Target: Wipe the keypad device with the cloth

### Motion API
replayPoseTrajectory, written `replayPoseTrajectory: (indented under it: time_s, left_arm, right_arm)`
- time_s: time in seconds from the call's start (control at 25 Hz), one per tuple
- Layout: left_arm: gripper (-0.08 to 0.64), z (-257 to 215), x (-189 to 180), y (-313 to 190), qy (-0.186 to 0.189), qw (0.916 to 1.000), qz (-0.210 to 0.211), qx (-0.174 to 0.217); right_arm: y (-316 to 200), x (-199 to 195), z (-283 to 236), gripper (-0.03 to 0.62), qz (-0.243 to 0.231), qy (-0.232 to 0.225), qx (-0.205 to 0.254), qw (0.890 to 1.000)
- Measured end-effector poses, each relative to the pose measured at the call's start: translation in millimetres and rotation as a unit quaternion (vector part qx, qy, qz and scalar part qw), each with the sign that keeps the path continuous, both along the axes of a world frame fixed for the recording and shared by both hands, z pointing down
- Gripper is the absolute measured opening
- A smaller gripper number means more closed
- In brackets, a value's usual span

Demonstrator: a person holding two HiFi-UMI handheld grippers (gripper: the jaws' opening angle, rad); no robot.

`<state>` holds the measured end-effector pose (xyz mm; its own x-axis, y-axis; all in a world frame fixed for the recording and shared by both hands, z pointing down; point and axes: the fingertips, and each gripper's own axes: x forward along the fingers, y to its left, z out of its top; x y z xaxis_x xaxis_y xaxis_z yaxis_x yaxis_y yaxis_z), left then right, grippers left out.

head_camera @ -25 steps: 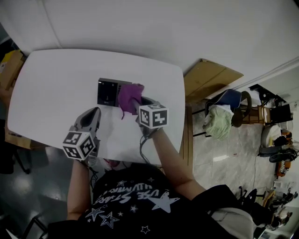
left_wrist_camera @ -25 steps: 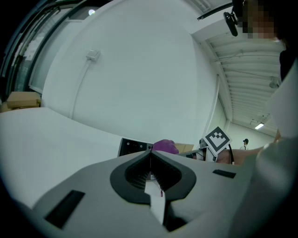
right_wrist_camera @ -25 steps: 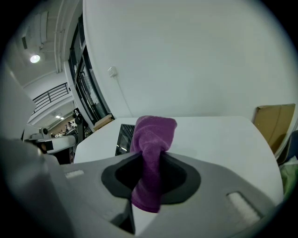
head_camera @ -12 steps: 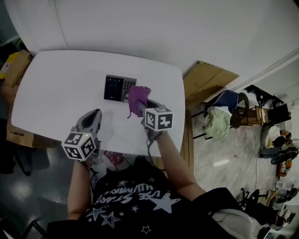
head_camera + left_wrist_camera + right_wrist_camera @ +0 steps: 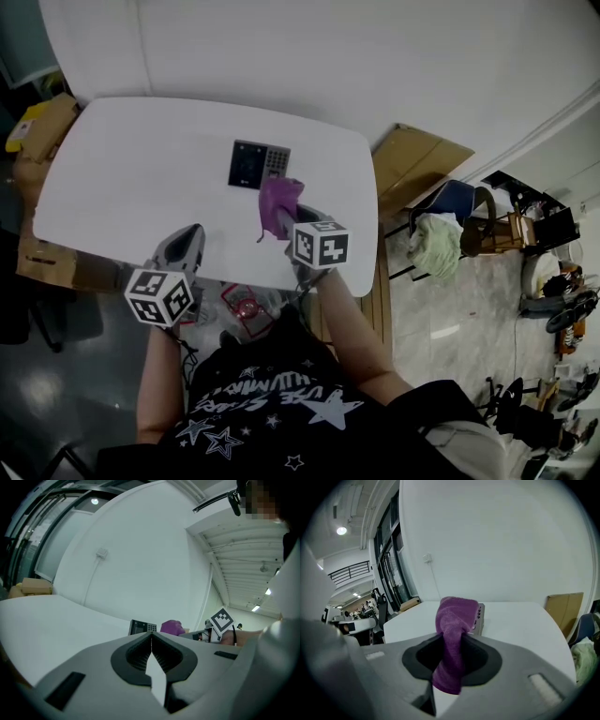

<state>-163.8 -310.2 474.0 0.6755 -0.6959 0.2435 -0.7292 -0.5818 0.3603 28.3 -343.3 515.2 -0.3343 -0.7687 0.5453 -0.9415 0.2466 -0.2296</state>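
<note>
White surface (image 5: 122,178) first, keypad lying on it. Left gripper (image 5: 186,246) sits over the near edge, jaws together, nothing in them, well apart from the keypad. Right gripper (image 5: 284,221) has its jaws clamped on the cloth. Keypad (image 5: 259,165) lies flat right of centre. Purple cloth (image 5: 278,200) is bunched just beside the keypad's near right corner, can't tell if touching

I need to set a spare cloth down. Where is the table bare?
Bare: the left part of the table, from the keypad device to the left edge, and the far strip behind the device. Crowded: the near middle, with the cloth in the right gripper and the left gripper.
</note>
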Motion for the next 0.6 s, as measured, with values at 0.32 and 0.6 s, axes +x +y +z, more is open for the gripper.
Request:
replayPoseTrajectory:
  time_s: [0.32, 0.6]
  left_arm:
    - [0.009, 6.0, -31.4, 32.5, 0.008, 0.9997, 0.021, -0.005]
    - [0.009, 0.8, -34.0, 44.9, 0.013, 0.9997, 0.022, 0.002]
  right_arm:
    - [42.6, -24.5, -2.9, 0.098, 0.015, 0.018, 0.001, 1.000]
    - [57.7, -21.2, -10.9, 0.098, 0.024, 0.020, 0.009, 0.999]
